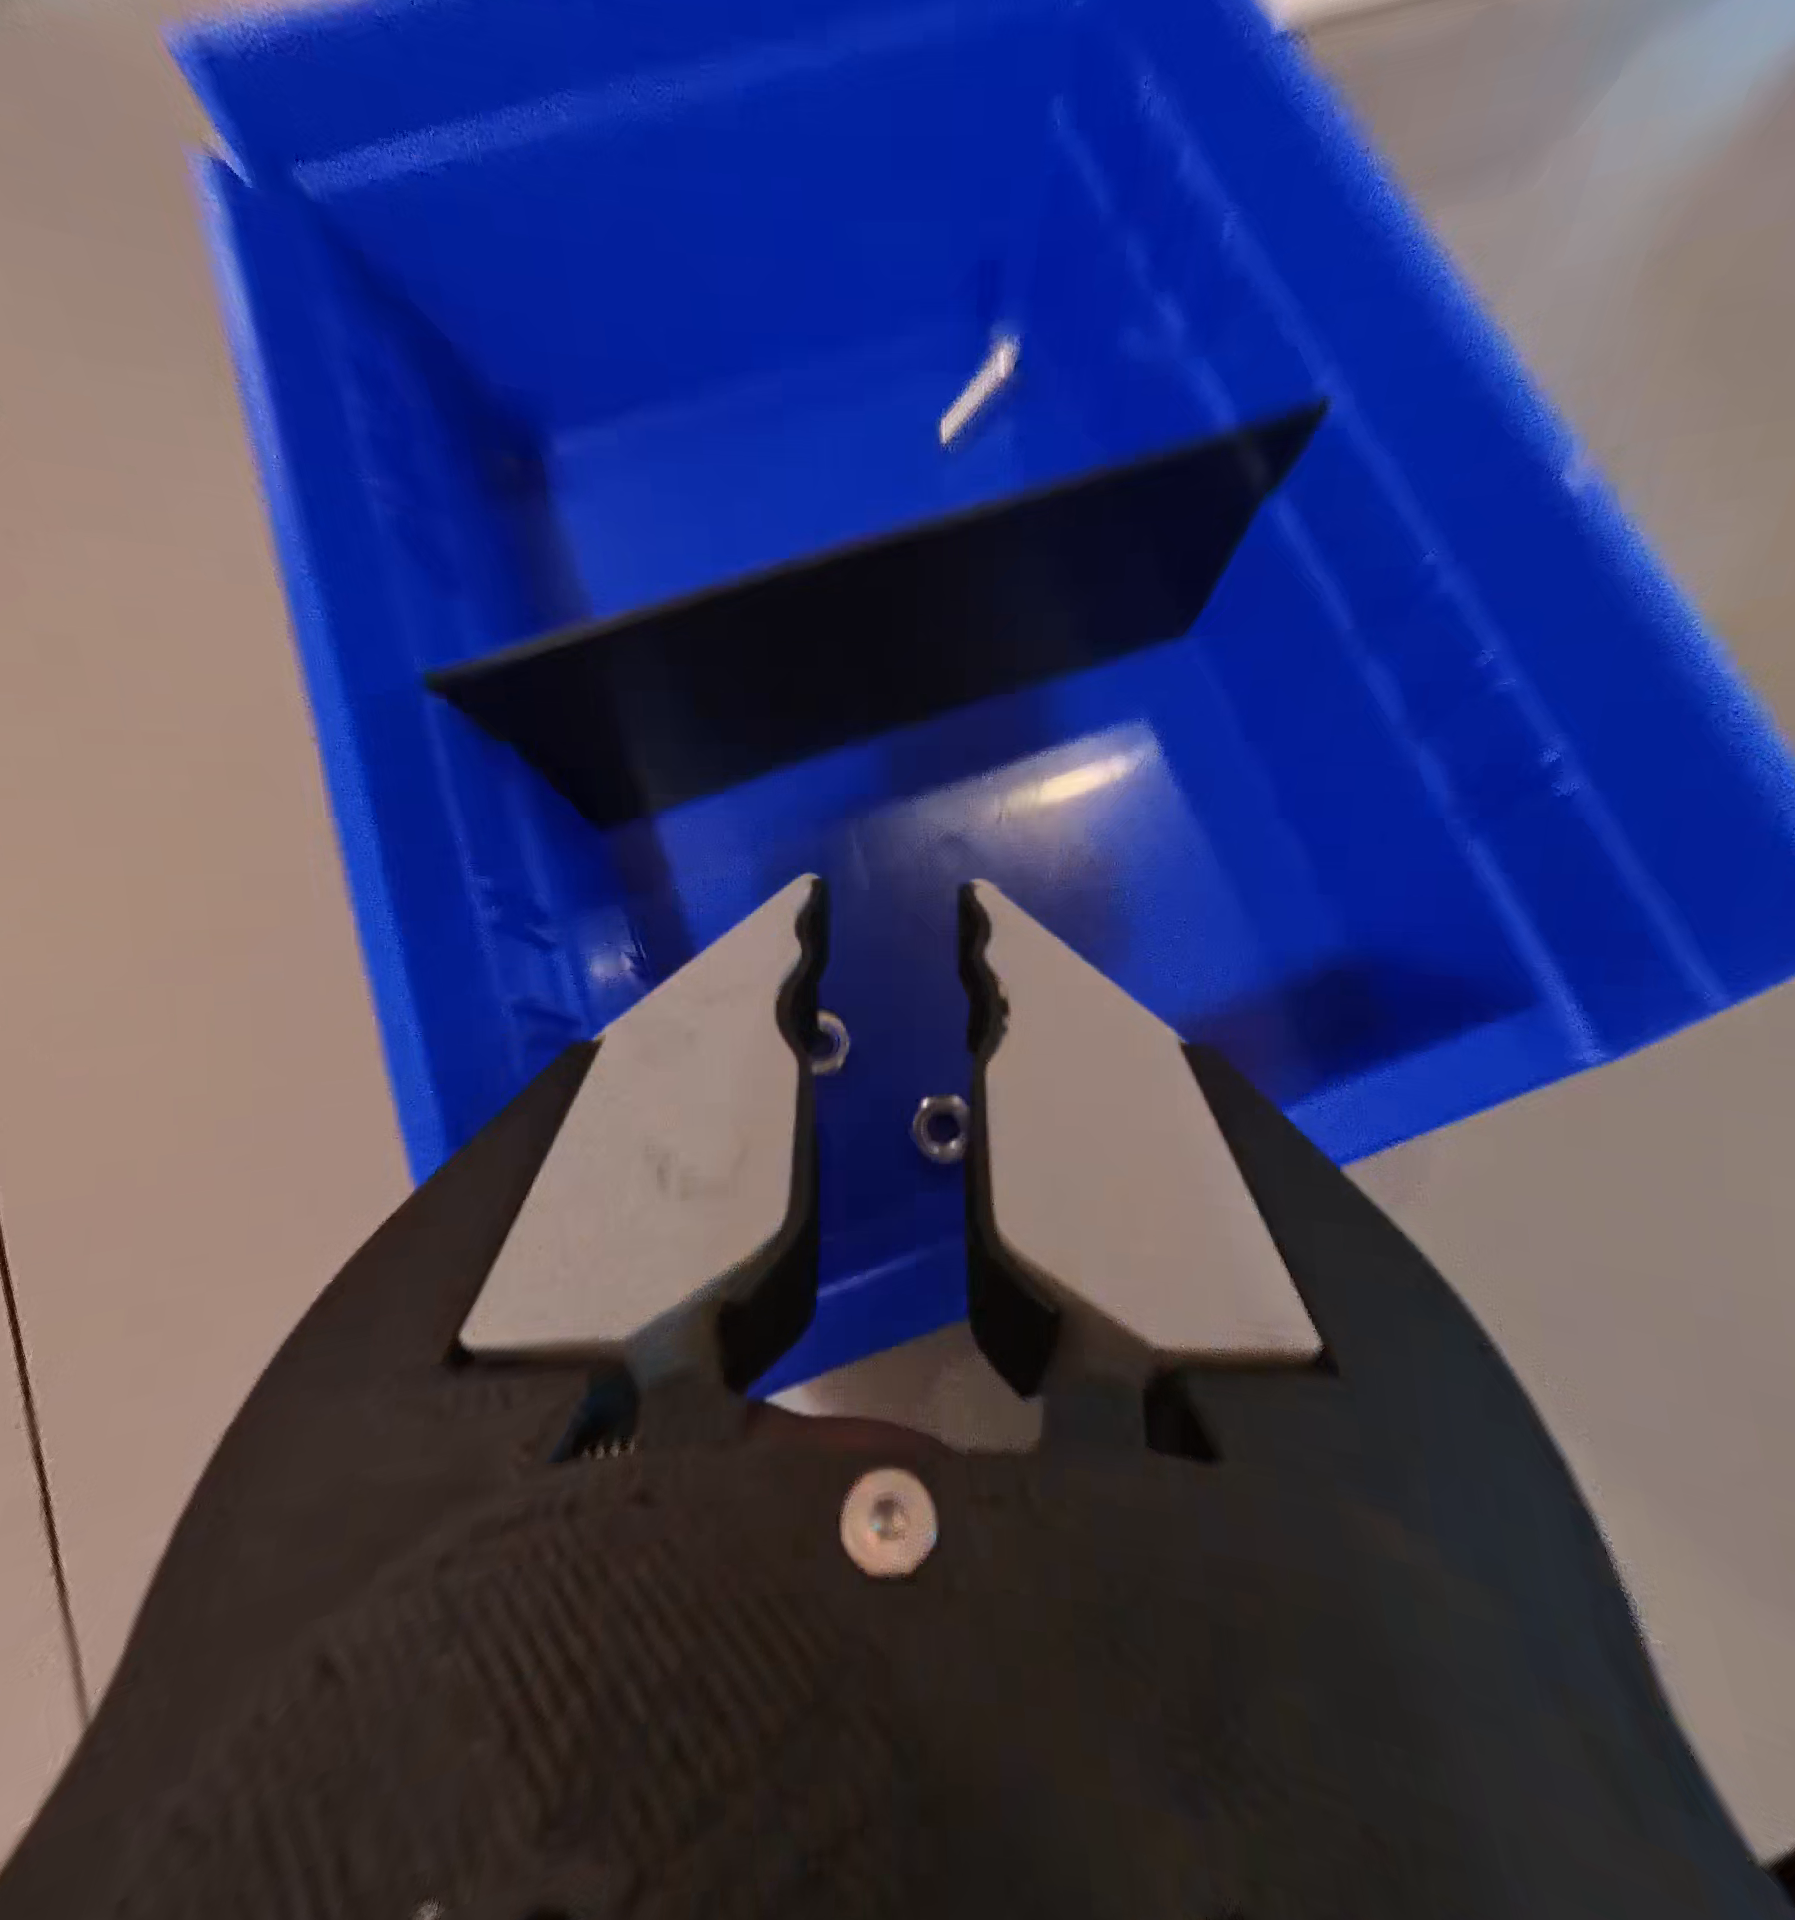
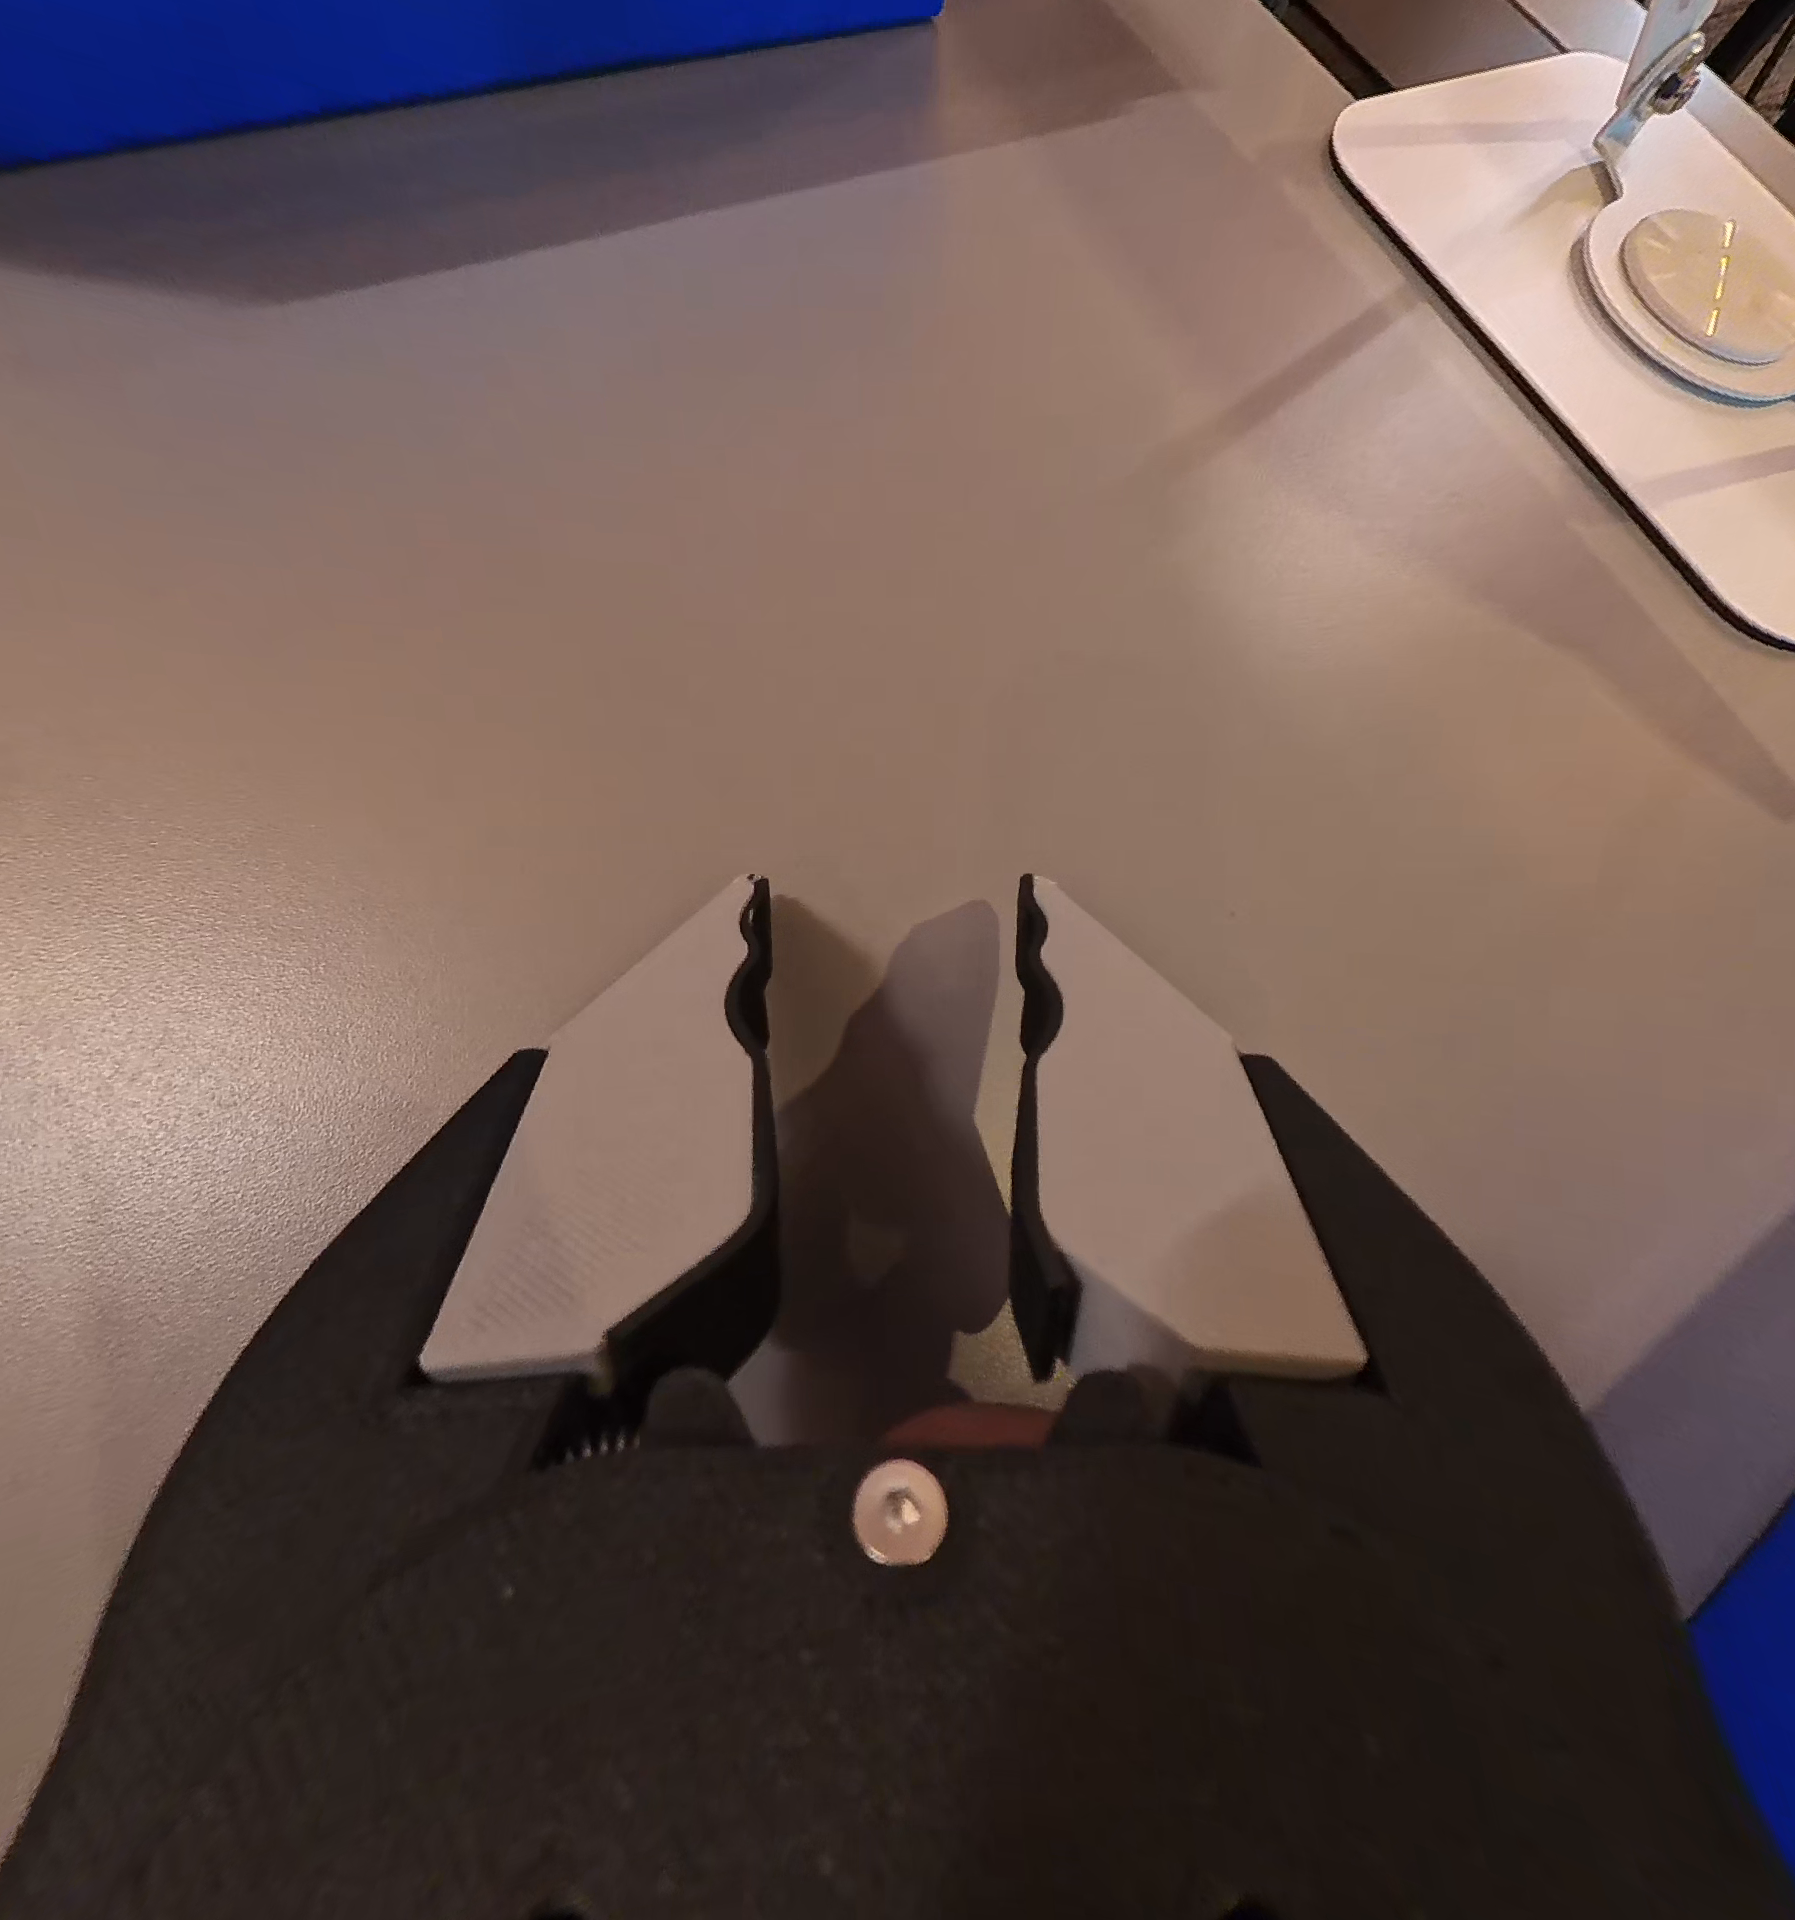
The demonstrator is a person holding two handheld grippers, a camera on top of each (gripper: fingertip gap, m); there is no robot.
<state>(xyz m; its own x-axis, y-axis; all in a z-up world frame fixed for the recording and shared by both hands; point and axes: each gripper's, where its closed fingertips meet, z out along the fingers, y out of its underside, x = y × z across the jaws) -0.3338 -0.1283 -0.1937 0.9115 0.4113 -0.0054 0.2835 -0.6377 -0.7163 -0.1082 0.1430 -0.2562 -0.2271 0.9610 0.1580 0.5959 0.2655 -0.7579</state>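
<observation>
Left gripper spread over a blue bin holding small nuts; right gripper spread and empty above bare table.

On the left, the left gripper [image 1: 893,904] hangs over the near compartment of the blue bin [image 1: 1495,623], jaws apart and holding nothing; one small nut [image 1: 828,1042] lies on the bin floor just beside the left finger's pad, a second nut [image 1: 938,1124] sits between the fingers, and a black divider [image 1: 872,644] separates them from the far compartment, where a small screw [image 1: 979,395] lies. The view is blurred, so a descent risks clipping the bin wall or skidding a nut aside, since both look small and flat. On the right, the right gripper [image 2: 893,904] is likewise spread and empty above the grey table [image 2: 664,520], well apart from a white stand base [image 2: 1495,312]; only a blind sweep toward it would be a hazard.
</observation>
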